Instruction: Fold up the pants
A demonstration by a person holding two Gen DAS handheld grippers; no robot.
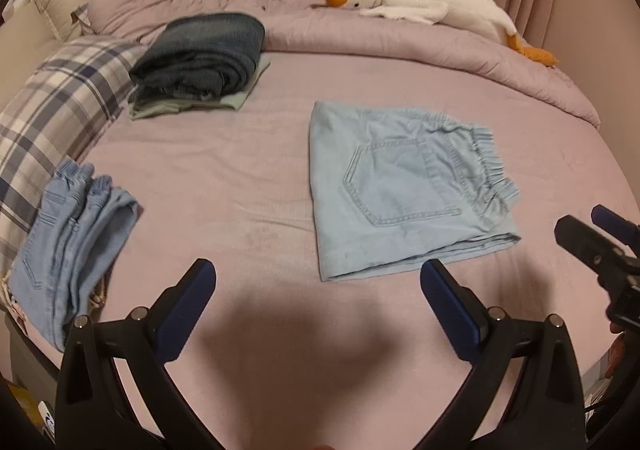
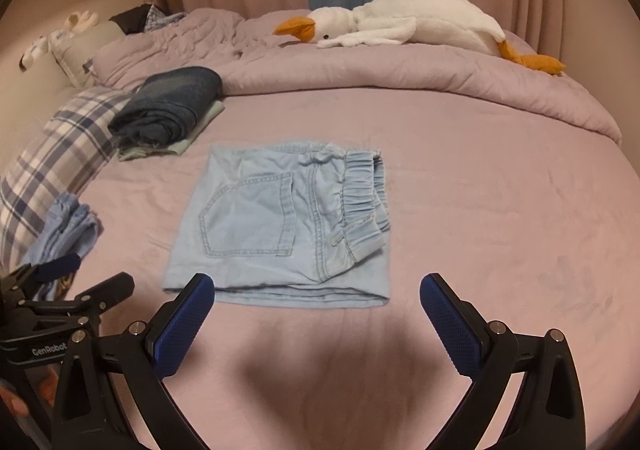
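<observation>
Light blue pants (image 1: 404, 189) (image 2: 284, 221) lie folded into a flat rectangle on the pink bed sheet (image 1: 240, 177) (image 2: 480, 209), back pocket up, elastic waistband to the right. My left gripper (image 1: 318, 270) hovers open just short of the fold's near edge, nothing between its fingers. My right gripper (image 2: 316, 284) is open too, its left fingertip (image 2: 200, 286) over the near left corner of the pants. In the left wrist view the right gripper (image 1: 588, 226) shows at the right edge; the left gripper (image 2: 86, 274) appears at the lower left of the right wrist view.
A stack of folded dark jeans (image 1: 204, 49) (image 2: 168, 105) lies at the back left. Another pair of light jeans (image 1: 72, 238) (image 2: 68, 230) sits at the left bed edge beside a plaid pillow (image 1: 52, 105). A plush goose (image 1: 420, 1) (image 2: 408, 21) rests on the bunched duvet (image 1: 440, 45).
</observation>
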